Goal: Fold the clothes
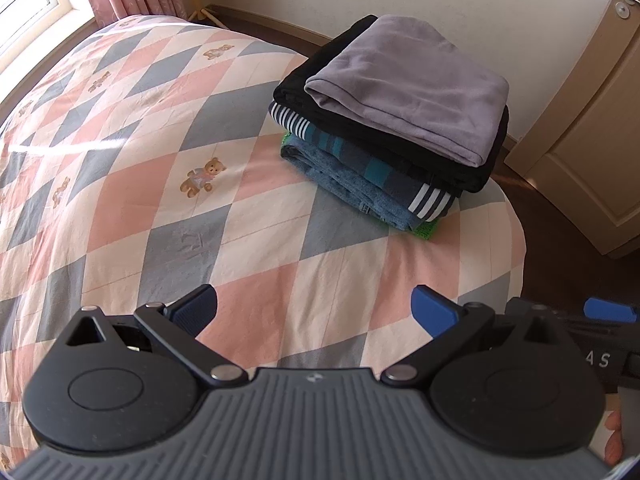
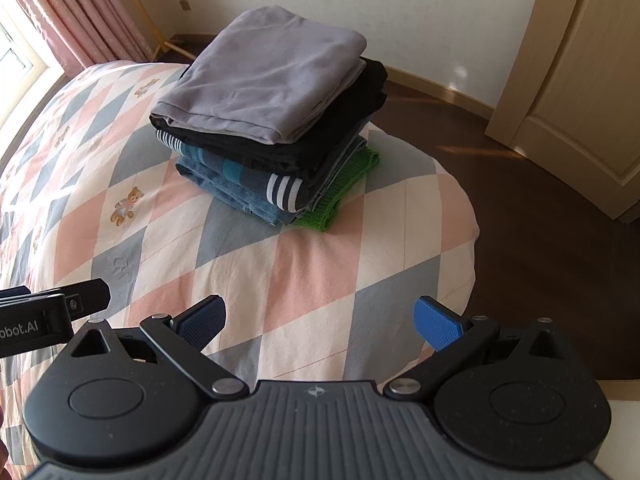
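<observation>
Quilted bed (image 1: 248, 240); folded clothes stack (image 1: 400, 120) on it.

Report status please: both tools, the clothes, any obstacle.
Left tool open, empty. Right tool open, empty. Folded stack on bed, grey garment on top. Nothing in the way.

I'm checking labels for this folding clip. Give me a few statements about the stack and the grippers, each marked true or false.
1. A grey garment tops the stack. True.
2. The left gripper is shut on a shirt. False: it is open and holds nothing.
3. A green item lies at the bottom of the stack. True.
4. The stack sits on the floor. False: it sits on the patchwork bedspread.
5. The right gripper is open. True.
</observation>
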Motion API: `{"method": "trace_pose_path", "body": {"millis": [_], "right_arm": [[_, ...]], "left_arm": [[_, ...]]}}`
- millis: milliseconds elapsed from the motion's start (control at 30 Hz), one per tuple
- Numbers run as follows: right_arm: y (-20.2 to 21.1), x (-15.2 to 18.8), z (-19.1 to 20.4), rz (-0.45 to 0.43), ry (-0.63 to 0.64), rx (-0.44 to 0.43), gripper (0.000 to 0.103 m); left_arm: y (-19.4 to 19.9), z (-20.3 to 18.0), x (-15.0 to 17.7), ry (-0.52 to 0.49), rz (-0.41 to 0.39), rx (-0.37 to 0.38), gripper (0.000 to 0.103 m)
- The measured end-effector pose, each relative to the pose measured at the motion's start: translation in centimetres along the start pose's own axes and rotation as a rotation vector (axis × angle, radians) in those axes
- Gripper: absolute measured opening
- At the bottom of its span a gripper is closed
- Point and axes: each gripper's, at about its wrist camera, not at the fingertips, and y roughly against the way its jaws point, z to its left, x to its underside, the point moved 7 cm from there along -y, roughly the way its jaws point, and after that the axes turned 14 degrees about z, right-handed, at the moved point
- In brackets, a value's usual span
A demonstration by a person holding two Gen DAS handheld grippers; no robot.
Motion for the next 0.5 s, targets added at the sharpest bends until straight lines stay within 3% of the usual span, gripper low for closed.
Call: {"method": "trace_pose_path", "body": {"millis": [500], "right_arm": [[-0.1,-2.7,0.3,0.000,0.062,-0.001,0.103]], "left_arm": [[0.5,-0.7,-1.9,0.049,-0.032,0.029,0.102]]}}
